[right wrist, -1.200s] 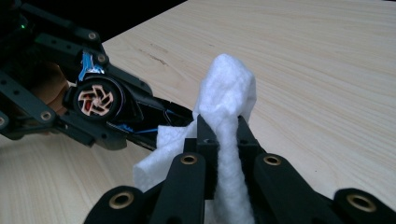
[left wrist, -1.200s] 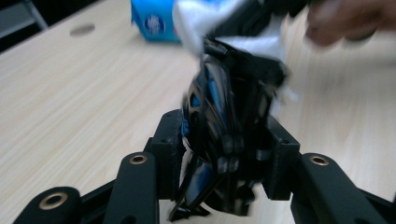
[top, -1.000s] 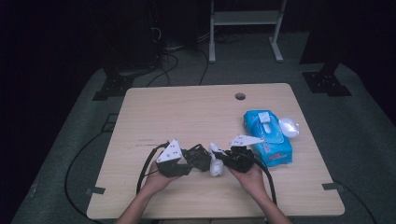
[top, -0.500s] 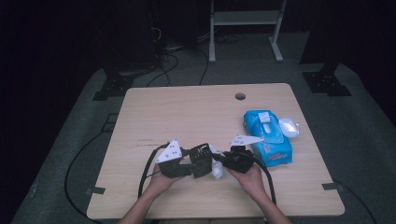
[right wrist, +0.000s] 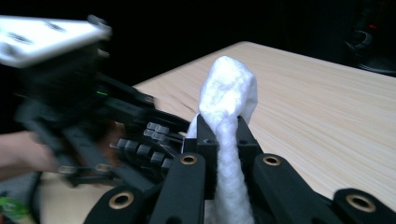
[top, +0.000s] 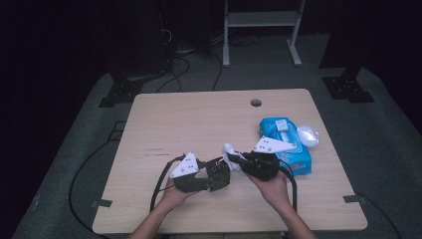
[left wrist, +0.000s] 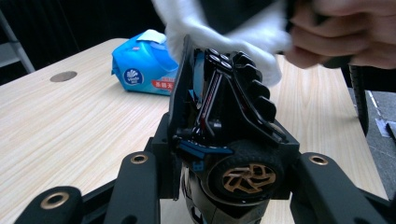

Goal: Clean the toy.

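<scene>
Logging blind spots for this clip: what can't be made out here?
- Toy car: its front is cut off by the left gripper view's bottom edge, between the left claw's jaws.
- Wet-wipe pack: label print too small in the high view.
- Left claw: blurred in the right gripper view.

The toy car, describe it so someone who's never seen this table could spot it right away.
On the wooden table, near its front edge, the left gripper clamps a small black toy car. It has bronze-spoked wheels and blue trim, unlike the white wipe beside it and the blue wipes pack farther right.
</scene>
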### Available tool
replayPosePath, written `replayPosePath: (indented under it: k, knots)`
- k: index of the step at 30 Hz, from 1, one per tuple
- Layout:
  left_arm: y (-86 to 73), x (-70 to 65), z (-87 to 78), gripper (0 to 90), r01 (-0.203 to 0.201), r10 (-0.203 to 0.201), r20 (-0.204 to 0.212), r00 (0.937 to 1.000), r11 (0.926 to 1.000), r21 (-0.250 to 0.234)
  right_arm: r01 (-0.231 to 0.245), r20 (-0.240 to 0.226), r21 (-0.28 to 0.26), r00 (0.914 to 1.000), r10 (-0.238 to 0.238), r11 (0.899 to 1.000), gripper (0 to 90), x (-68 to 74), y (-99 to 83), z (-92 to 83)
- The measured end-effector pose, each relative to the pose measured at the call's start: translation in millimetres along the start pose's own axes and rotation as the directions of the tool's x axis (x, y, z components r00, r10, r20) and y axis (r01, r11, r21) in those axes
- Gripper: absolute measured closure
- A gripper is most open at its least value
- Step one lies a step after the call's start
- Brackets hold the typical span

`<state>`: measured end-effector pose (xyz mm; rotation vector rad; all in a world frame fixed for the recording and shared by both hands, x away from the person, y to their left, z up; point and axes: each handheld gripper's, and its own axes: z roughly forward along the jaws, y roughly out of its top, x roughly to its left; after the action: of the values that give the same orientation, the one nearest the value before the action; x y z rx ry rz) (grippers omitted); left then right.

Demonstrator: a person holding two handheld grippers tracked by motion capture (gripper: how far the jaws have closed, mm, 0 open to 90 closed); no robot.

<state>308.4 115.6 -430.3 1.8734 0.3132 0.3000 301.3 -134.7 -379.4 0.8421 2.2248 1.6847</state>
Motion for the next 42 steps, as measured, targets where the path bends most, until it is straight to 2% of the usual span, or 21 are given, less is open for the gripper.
replayPosePath:
  k: [3, 5, 8, 10, 11, 14, 16, 19, 21, 22, 24, 26, 28, 29, 30, 33, 35, 37, 39, 40, 42]
  knots:
    - [1.0, -2.5, 0.3, 57.4, -0.010, 0.010, -0.001, 0.9999, 0.9999, 0.006, 0.100, -0.044, 0.014, 0.9941, -0.100, 0.995, 85.0, 24.2, 6.5, 8.3]
    - [0.9, -2.1, -0.8, 57.5, -0.010, 0.010, -0.005, 0.9999, 0.9999, 0.010, 0.136, -0.014, 0.032, 0.9907, -0.136, 0.990, 85.1, 25.5, 9.1, 9.8]
    - [0.4, -1.8, -0.6, 57.5, -0.005, 0.005, -0.005, 1.0000, 1.0000, 0.005, 0.102, 0.089, 0.059, 0.9903, -0.107, 0.993, 85.2, 7.0, 3.5, 4.7]
    - [1.1, -3.2, 0.4, 57.4, -0.020, 0.020, -0.004, 0.9998, 0.9998, 0.008, 0.051, 0.058, 0.038, 0.9969, -0.053, 0.998, 85.2, 7.4, -0.1, 2.0]
    - [1.2, -3.7, 0.8, 57.4, -0.015, 0.015, -0.007, 0.9999, 0.9999, 0.004, 0.079, 0.026, 0.027, 0.9965, -0.080, 0.996, 85.1, 17.5, 1.5, 3.7]
    - [2.6, -3.9, -0.2, 57.5, -0.015, 0.016, -0.034, 0.9993, 0.9997, 0.016, 0.098, -0.048, 0.023, 0.9942, -0.097, 0.995, 85.0, 27.4, 8.1, 9.3]
    - [2.9, -1.7, -1.6, 57.6, -0.009, 0.010, -0.044, 0.9990, 0.9997, 0.021, 0.105, -0.011, 0.034, 0.9945, -0.105, 0.994, 85.0, 21.2, 7.6, 10.7]
    - [3.8, -0.4, -2.5, 57.6, -0.014, 0.016, -0.058, 0.9982, 0.9995, 0.028, 0.029, 0.025, 0.034, 0.9992, -0.030, 0.999, 85.1, 7.5, 2.6, 7.1]
    - [4.6, -2.7, 0.0, 57.6, -0.021, 0.022, -0.054, 0.9983, 0.9994, 0.029, 0.041, 0.007, 0.024, 0.9991, -0.041, 0.999, 85.1, 13.5, 3.7, 6.4]
    - [5.0, -4.3, 1.9, 57.6, -0.023, 0.024, -0.051, 0.9984, 0.9994, 0.024, 0.043, -0.041, 0.015, 0.9983, -0.043, 0.999, 85.1, 22.3, 6.1, 8.0]
    - [5.8, -7.0, 3.5, 57.6, -0.032, 0.033, -0.043, 0.9985, 0.9992, 0.024, 0.092, -0.067, 0.030, 0.9938, -0.090, 0.995, 85.0, 35.9, 9.4, 15.1]
    - [6.3, -9.0, 3.1, 57.6, -0.036, 0.038, -0.044, 0.9983, 0.9989, 0.030, 0.143, -0.029, 0.054, 0.9895, -0.142, 0.988, 85.2, 39.1, 9.2, 19.8]
    - [7.2, -8.2, 3.8, 57.6, -0.025, 0.026, -0.044, 0.9987, 0.9989, 0.039, 0.114, -0.032, 0.034, 0.9931, -0.113, 0.993, 85.4, 30.4, 7.9, 16.9]
    - [6.9, -8.0, 4.5, 57.4, -0.032, 0.034, -0.045, 0.9984, 0.9985, 0.044, 0.110, -0.008, 0.038, 0.9939, -0.110, 0.993, 85.3, 30.1, 8.2, 15.1]
    - [6.3, -8.0, 4.7, 57.4, -0.030, 0.032, -0.043, 0.9986, 0.9987, 0.042, 0.139, 0.044, 0.048, 0.9890, -0.141, 0.989, 85.3, 31.8, 9.0, 12.8]
    - [6.9, -8.2, 5.0, 57.4, -0.034, 0.036, -0.046, 0.9983, 0.9986, 0.040, 0.120, 0.023, 0.043, 0.9923, -0.121, 0.992, 85.3, 37.1, 8.2, 14.9]
    - [7.0, -7.7, 4.0, 57.4, -0.033, 0.035, -0.048, 0.9982, 0.9987, 0.040, 0.170, 0.006, 0.061, 0.9853, -0.171, 0.984, 85.2, 48.9, 8.1, 22.6]
    - [6.7, -7.0, 3.2, 57.4, -0.030, 0.032, -0.052, 0.9981, 0.9988, 0.039, 0.209, 0.034, 0.070, 0.9768, -0.212, 0.975, 85.2, 51.1, 10.3, 23.4]
    - [6.4, -6.7, 2.4, 57.4, -0.024, 0.026, -0.054, 0.9982, 0.9990, 0.038, 0.197, 0.091, 0.060, 0.9751, -0.202, 0.979, 85.2, 42.7, 11.7, 16.8]
    - [6.3, -6.5, 2.6, 57.4, -0.021, 0.023, -0.054, 0.9983, 0.9991, 0.036, 0.163, 0.107, 0.044, 0.9802, -0.166, 0.986, 85.2, 34.5, 11.5, 11.2]
    - [6.7, -6.9, 3.6, 57.4, -0.028, 0.030, -0.053, 0.9982, 0.9989, 0.038, 0.120, 0.084, 0.041, 0.9889, -0.123, 0.992, 85.2, 29.4, 10.3, 8.0]
